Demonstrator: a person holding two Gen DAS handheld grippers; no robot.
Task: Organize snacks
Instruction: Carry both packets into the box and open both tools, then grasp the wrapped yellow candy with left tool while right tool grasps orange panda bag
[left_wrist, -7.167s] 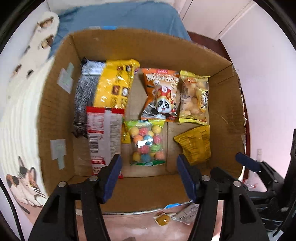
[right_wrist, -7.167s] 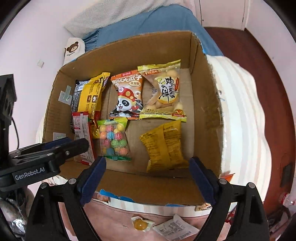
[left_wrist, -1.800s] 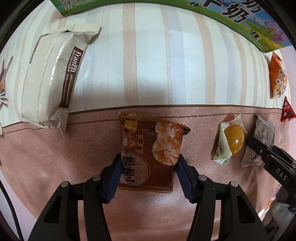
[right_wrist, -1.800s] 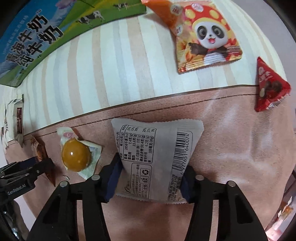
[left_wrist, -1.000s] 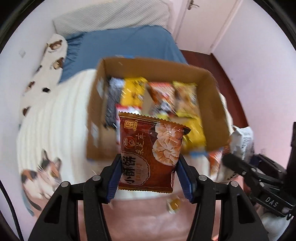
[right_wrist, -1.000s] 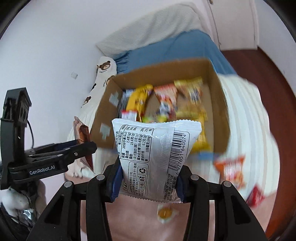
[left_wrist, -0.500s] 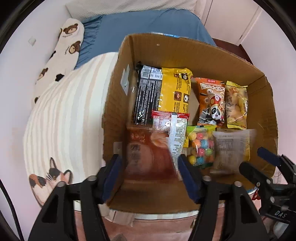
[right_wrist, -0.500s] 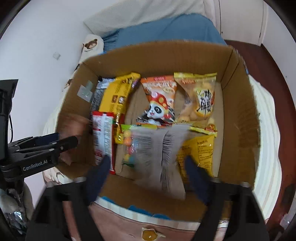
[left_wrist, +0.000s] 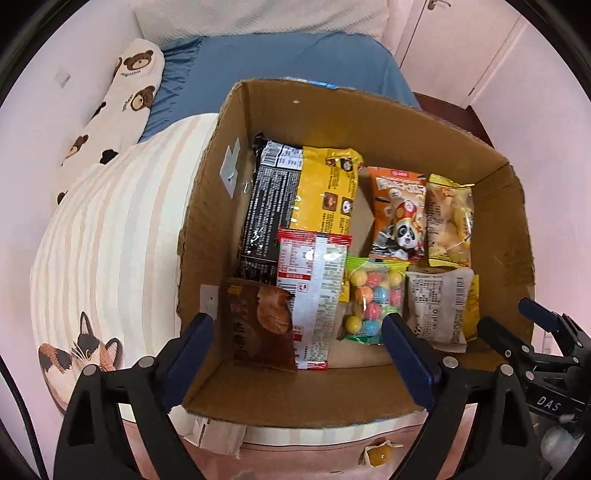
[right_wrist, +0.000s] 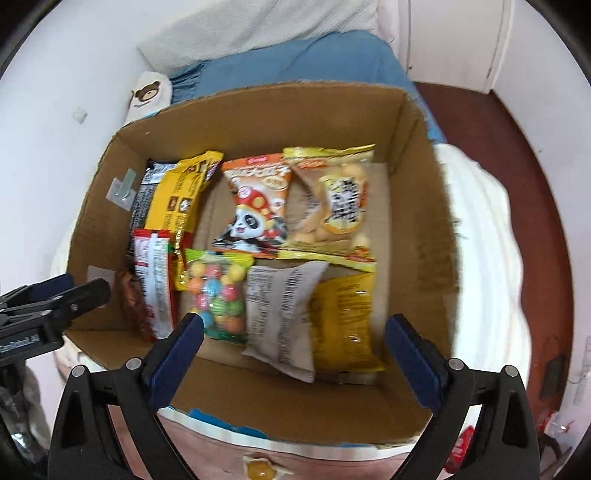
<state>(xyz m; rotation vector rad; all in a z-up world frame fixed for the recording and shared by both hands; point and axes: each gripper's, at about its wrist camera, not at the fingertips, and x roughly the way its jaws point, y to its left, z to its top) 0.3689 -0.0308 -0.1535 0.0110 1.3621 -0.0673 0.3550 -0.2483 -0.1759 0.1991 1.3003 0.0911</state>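
An open cardboard box (left_wrist: 207, 206) (right_wrist: 424, 192) on the bed holds several snack packs. A brown biscuit pack (left_wrist: 258, 325) (right_wrist: 127, 295) lies at its near left corner beside a red-and-white pack (left_wrist: 314, 295). A white pack with a barcode (left_wrist: 439, 306) (right_wrist: 280, 314) lies near the front, between a bag of coloured balls (left_wrist: 369, 295) (right_wrist: 218, 295) and a yellow pack (right_wrist: 343, 321). My left gripper (left_wrist: 297, 354) hovers above the brown pack, jaws opening, nothing between them. My right gripper (right_wrist: 295, 350) hovers over the white pack, jaws opening, also empty.
Farther back in the box lie a black pack (left_wrist: 266, 206), a yellow pack (left_wrist: 325, 192), an orange panda pack (left_wrist: 399, 218) and a yellow puff pack (left_wrist: 448, 225). A wrapped yellow sweet (left_wrist: 376, 456) (right_wrist: 260, 469) lies on the pink cover in front of the box.
Both grippers came down over the box and opened. The brown pack dropped from the left one and the white pack from the right one; both now lie inside the box.
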